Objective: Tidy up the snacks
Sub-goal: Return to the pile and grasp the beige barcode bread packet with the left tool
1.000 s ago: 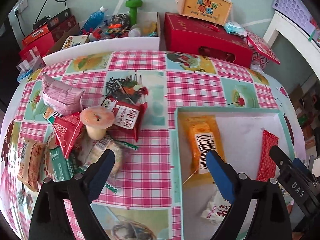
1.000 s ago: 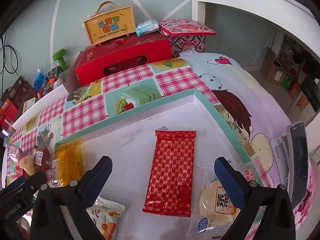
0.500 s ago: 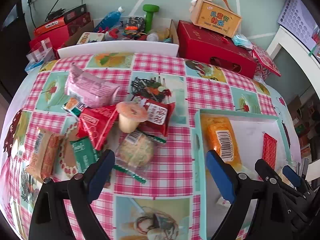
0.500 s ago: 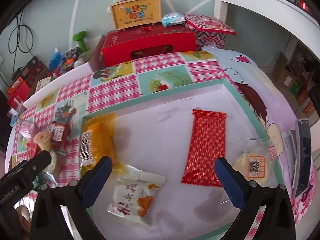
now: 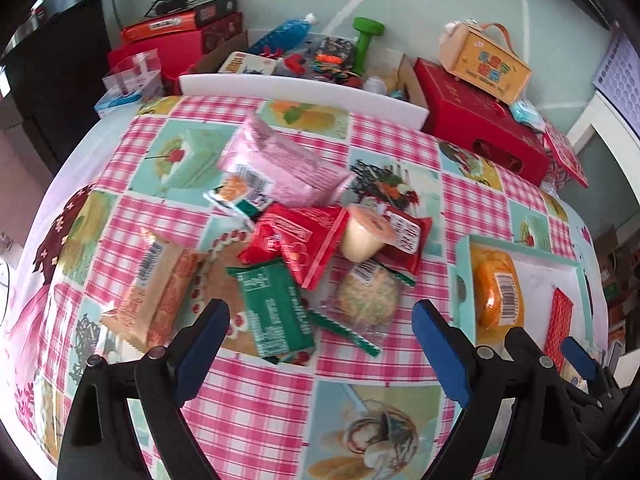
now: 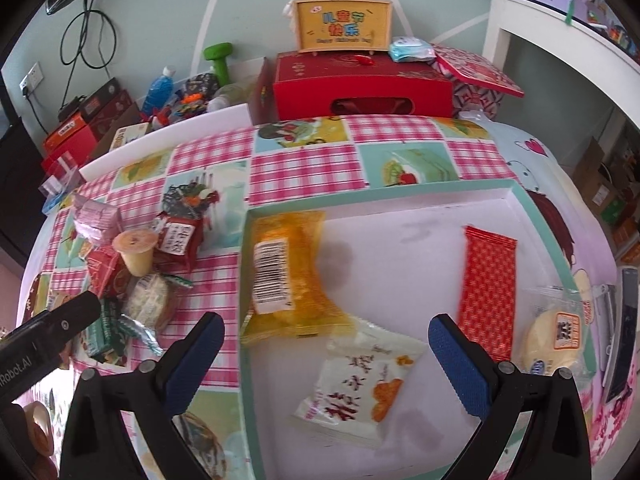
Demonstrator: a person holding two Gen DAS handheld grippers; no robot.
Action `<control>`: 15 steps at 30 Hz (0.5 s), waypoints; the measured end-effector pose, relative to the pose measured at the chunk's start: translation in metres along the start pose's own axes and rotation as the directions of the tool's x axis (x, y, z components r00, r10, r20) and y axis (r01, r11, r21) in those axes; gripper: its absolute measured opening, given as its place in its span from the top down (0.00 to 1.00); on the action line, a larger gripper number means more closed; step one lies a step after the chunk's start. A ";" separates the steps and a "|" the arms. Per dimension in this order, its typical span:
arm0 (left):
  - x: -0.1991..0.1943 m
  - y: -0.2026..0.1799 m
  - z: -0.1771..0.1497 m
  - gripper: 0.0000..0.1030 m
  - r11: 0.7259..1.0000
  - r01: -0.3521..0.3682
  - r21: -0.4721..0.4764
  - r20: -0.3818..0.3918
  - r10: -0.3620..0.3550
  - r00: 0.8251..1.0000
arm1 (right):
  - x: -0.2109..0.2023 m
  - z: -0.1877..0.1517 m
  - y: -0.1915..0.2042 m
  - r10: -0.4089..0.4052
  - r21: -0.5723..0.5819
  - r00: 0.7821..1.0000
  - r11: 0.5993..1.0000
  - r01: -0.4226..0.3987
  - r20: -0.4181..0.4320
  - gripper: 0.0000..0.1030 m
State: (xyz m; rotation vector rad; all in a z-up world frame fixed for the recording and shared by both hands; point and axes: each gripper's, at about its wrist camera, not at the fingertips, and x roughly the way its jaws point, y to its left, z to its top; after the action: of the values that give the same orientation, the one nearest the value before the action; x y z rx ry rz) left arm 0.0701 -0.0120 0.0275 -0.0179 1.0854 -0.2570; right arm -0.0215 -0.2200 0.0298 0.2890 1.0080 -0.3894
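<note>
The yellow carry box [image 6: 342,24] reads "儿童节快乐"; the left hand-held gripper [image 6: 52,334] apparently reads "Robot.AI".

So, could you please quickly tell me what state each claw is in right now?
Left claw: open, holding nothing, above the loose snack pile.
Right claw: open, holding nothing, over the tray.
</note>
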 end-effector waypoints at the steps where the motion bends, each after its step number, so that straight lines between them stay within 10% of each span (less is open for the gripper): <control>1: -0.001 0.006 0.001 0.10 1.000 -0.002 -0.015 0.001 0.002 1.000 | 0.000 0.000 0.004 0.008 -0.005 1.000 1.000 -0.008 0.000 0.00; 15: 0.002 0.099 0.007 0.10 0.975 -0.035 -0.217 -0.010 0.033 0.999 | 0.010 -0.008 0.076 0.116 -0.102 0.993 0.988 -0.117 -0.017 0.00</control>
State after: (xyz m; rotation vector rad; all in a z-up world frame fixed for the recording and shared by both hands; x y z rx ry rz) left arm 0.0965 0.0827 0.0154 -0.1944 1.1149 -0.1063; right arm 0.0111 -0.1510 0.0212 0.2556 1.0135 -0.2292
